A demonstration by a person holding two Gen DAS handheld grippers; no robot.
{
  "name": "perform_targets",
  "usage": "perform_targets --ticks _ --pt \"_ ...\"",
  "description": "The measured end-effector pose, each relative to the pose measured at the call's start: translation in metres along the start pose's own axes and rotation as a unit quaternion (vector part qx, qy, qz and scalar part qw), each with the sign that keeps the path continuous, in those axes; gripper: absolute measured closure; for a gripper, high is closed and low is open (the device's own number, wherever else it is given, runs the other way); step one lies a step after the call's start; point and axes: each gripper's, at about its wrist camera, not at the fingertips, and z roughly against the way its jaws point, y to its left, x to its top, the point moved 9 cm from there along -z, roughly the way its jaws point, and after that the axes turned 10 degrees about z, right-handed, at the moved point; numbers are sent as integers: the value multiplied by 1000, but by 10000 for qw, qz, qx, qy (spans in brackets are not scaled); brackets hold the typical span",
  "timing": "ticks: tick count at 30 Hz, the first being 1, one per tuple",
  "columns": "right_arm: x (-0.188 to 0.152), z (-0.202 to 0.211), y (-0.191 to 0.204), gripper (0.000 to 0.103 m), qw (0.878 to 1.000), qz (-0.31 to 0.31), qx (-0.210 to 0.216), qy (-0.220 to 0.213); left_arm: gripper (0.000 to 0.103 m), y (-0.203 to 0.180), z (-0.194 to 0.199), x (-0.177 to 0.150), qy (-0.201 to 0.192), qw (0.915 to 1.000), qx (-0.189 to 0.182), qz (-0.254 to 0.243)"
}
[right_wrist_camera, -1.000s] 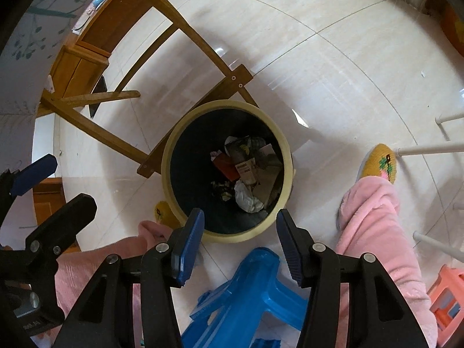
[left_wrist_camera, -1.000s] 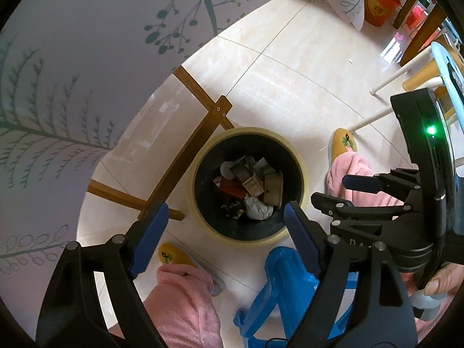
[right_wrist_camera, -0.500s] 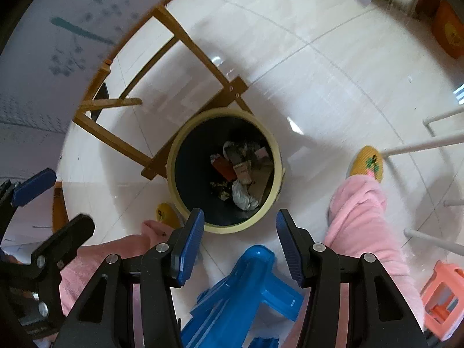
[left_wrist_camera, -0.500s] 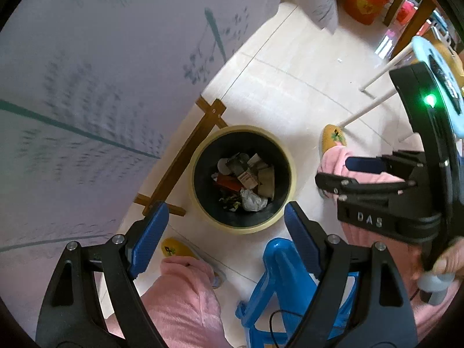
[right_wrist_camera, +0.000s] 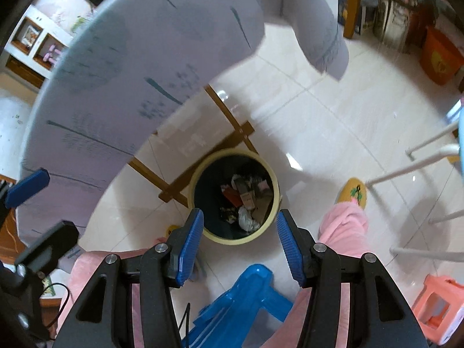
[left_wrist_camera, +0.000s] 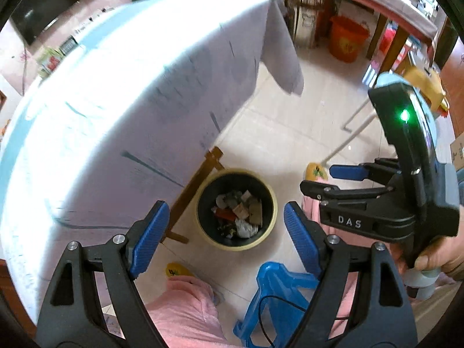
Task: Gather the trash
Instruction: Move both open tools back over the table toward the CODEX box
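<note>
High over the tiled floor, held the left gripper (left_wrist_camera: pixel 224 207) with jaws wide apart and the right gripper (right_wrist_camera: pixel 239 217) with jaws roughly half apart, nothing between either pair. Found the trash (left_wrist_camera: pixel 239 216) lying in the yellow-rimmed bin (left_wrist_camera: pixel 236 246) on the floor, just beside the wooden leg frame (left_wrist_camera: pixel 197 179) under the cloth-covered bench (left_wrist_camera: pixel 130 101). Judged it best to look over the bench for further scraps with jaws apart, steering clear of the hanging cloth and the blue stool (left_wrist_camera: pixel 275 290).

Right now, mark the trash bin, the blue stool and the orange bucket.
trash bin (left_wrist_camera: pixel 273 203): left wrist view, on its yellow rim, right side.
blue stool (right_wrist_camera: pixel 255 278): right wrist view, on its seat top.
orange bucket (left_wrist_camera: pixel 346 42): left wrist view, on its front wall.
</note>
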Motion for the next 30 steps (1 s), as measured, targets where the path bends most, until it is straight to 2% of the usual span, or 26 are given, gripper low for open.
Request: perform_targets --ticks 6,16,24,30 --pt "15 45 14 47 9989 268 -185 -340 24 24 57 20 -381 9989 127 224" --pt "54 114 36 46 9970 149 43 -754 24 85 129 61 -909 9930 354 666" --pt "116 165 81 46 9908 702 51 -1160 24 140 154 96 -1260 9866 791 674" --pt "170 178 123 46 9836 1301 35 -1246 24 186 137 117 -1056 9858 811 1027"
